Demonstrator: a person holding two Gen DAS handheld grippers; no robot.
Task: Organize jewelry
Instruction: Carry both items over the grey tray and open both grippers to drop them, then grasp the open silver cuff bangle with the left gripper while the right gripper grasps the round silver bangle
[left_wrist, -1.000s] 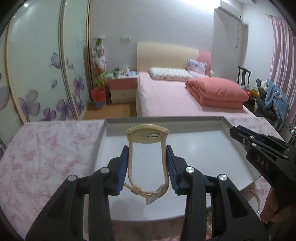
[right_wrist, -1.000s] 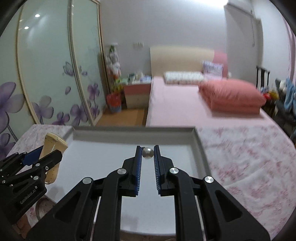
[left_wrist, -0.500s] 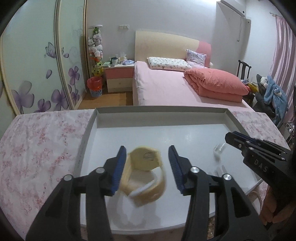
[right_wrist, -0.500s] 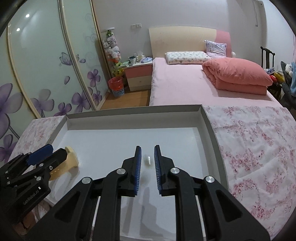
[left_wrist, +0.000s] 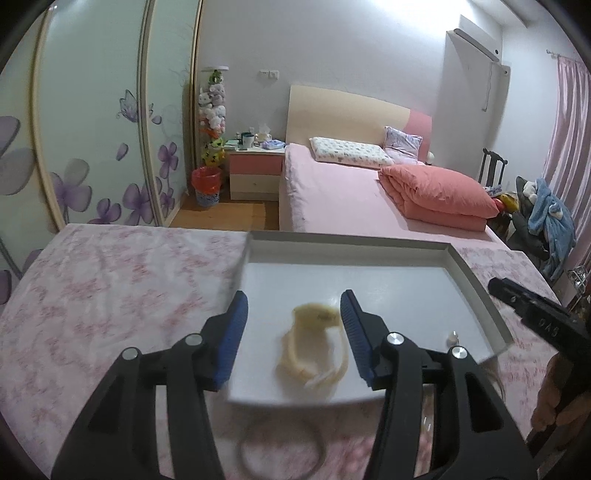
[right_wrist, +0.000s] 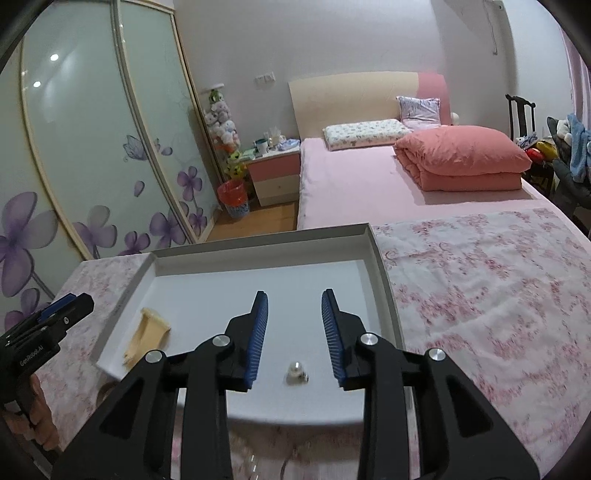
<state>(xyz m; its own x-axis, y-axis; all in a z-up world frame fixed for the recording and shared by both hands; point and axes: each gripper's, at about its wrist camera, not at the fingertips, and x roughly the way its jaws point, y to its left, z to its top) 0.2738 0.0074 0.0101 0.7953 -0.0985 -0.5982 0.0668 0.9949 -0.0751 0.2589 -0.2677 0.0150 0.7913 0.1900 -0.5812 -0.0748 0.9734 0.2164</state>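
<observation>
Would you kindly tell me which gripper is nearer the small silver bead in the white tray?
Right. The right gripper, jaws opening, frames the small silver bead; the left gripper sits over the cream bracelet, further left.

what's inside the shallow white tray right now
A cream plastic bracelet and a small silver pearl earring lie on the shallow white tray. Its near edge is hidden behind the grippers.
</observation>
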